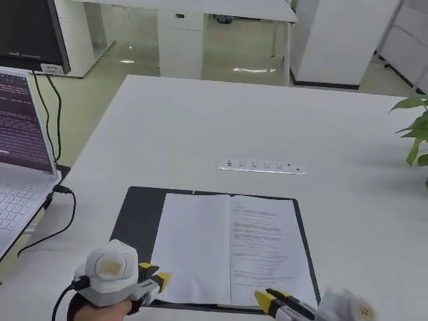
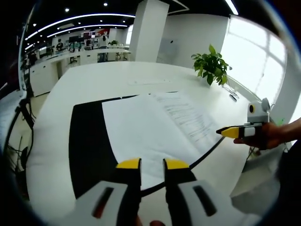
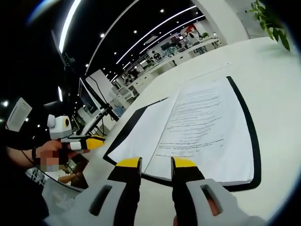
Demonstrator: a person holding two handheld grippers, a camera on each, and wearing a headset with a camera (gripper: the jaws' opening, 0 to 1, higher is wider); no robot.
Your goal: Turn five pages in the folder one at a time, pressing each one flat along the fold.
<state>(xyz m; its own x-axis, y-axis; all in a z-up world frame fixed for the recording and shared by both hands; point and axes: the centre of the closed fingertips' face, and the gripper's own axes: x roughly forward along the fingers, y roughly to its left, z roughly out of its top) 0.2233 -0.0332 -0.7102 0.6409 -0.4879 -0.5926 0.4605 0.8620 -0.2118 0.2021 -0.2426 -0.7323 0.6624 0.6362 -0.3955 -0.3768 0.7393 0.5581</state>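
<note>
- Right now the black folder [image 1: 137,214] lies open and flat on the white table [image 1: 200,120], close to the near edge and in front of the person.
- On its left side a blank page [image 1: 194,247] lies face down, with a broad strip of bare black cover showing to the left of it.
- On its right side a printed page [image 1: 264,241] carries lines of small text, too fine to read from here. The two sheets meet at the fold down the middle.
- At the folder's near left corner the left gripper [image 1: 159,277] hovers. Its yellow-tipped jaws point toward the bottom edge of the blank page.
- From its own camera those jaws stand a little apart with nothing between them. I cannot tell whether they touch the paper.
- At the near right corner the right gripper [image 1: 266,299] points in at the bottom edge of the printed page.
- Its jaws also show a clear gap in its own view and hold nothing. The tips seem to sit just short of the folder's black rim.
- Beyond the folder, a white power strip [image 1: 261,166] is set flat on the tabletop.
- An open laptop [image 1: 17,167] sits at the far left with a lit screen, and a dark cable [image 1: 57,227] loops from its side across the table.
- Leaves of a green plant [image 1: 418,127] reach in at the right edge.
</note>
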